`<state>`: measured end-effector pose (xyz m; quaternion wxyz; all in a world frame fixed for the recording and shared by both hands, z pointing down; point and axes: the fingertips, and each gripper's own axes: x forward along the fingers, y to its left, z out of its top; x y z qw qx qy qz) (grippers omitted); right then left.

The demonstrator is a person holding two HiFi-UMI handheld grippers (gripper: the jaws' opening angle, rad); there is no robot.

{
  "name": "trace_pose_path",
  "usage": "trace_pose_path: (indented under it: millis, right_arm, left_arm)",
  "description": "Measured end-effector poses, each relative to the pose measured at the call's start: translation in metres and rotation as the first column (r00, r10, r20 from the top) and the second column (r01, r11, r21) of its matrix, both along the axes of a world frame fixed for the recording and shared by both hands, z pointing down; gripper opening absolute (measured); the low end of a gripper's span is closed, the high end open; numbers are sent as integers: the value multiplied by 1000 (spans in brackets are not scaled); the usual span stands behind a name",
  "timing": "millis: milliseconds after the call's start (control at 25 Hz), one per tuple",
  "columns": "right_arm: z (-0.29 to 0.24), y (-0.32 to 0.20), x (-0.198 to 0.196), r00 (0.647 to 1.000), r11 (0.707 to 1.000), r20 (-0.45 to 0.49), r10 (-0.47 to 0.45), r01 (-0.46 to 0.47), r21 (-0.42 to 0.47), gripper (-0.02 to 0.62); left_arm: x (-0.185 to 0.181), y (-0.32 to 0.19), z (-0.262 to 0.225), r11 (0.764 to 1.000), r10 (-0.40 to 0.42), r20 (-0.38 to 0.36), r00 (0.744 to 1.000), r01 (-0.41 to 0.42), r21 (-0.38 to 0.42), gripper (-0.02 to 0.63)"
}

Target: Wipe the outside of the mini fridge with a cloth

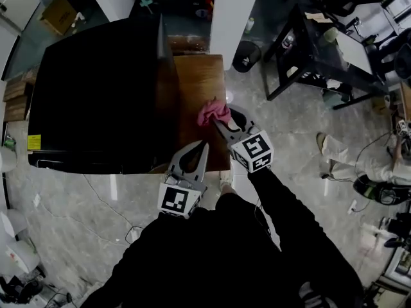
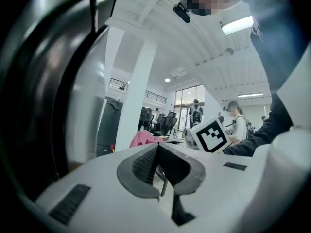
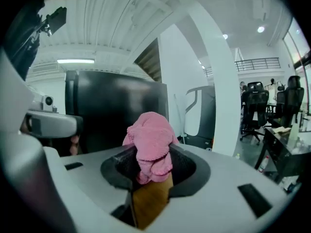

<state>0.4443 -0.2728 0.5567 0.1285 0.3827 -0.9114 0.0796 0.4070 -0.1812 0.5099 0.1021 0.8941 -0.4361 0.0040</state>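
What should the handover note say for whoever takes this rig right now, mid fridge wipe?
Left gripper: shut, empty, held near the front right corner of the mini fridge.
Right gripper: shut on the pink cloth, which is bunched between its jaws.
Position: the cloth is over the wooden top, just right of the fridge. I cannot tell whether it touches the fridge.
Done: cloth in hand.
Left: wipe the fridge's outside faces. The pictures do not show which faces, if any, are already wiped.

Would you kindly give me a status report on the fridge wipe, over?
Right gripper shut on bunched pink cloth. Left gripper shut, empty. Black mini fridge beside cloth, contact unclear. Nothing blocking.
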Motion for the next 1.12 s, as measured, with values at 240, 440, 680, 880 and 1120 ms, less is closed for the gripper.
trace_pose_path:
  millis: [240,440,680,880,1120]
  right_arm:
    - [-51,96,11,994,994,11,110,-111,6,149]
    - [-81,156,25,981,982,34,189,-190,18,152]
    - [-113,217,33,982,983,72,174,-178,43,150]
    - [-132,254,48,988,992,101,114,-119,45,150]
    - [-133,289,50,985,994,148,92,-99,41,150]
  left_arm:
    - [-13,46,-44,989,144,-37,989,-142,49,6]
    - [-14,82,-65,972,233,-52,971,-231,45,6]
    - [-5,126,-80,957,288,-42,957,-285,60,6]
    - [15,159,-93,949,309,-5,951,-308,62,6]
    - [13,191,-101,953,299,22,954,-300,54,6]
